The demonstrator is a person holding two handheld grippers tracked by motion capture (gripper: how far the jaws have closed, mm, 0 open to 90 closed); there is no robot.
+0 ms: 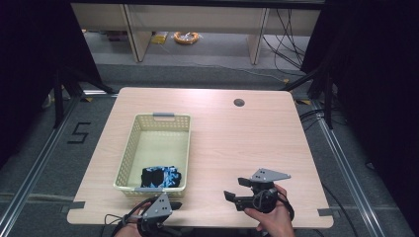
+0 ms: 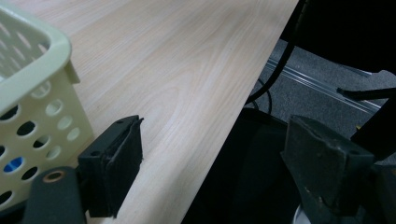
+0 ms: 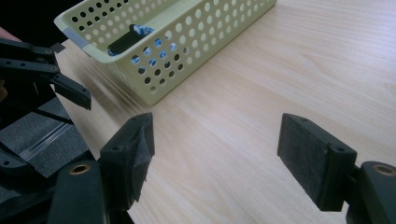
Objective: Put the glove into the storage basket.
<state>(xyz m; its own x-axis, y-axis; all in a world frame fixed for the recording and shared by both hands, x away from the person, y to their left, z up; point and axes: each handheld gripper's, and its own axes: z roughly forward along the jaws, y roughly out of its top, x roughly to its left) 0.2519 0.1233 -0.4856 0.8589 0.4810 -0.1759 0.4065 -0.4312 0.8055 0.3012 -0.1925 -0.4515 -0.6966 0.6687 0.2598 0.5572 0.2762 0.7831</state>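
A pale yellow perforated basket [image 1: 184,148] stands on the left half of the wooden table [image 1: 247,143]. A dark blue and black cloth [image 1: 160,176] lies in the basket's near end, and shows through the holes in the right gripper view [image 3: 140,30]. My left gripper [image 1: 174,204] hangs at the table's near edge just below the basket; its jaws [image 2: 212,163] stand open, with nothing between them and the basket corner [image 2: 42,70] beside them. My right gripper [image 1: 235,189] points left over bare wood, to the right of the basket [image 3: 187,51]. Its jaws [image 3: 217,158] are wide apart with nothing between them.
A round cable hole [image 1: 239,102] sits near the table's far edge. Beyond the table are desk legs and an orange cable coil [image 1: 186,37] on the floor. A "5" [image 1: 79,133] is marked on the floor at the left. Metal rails run along both sides.
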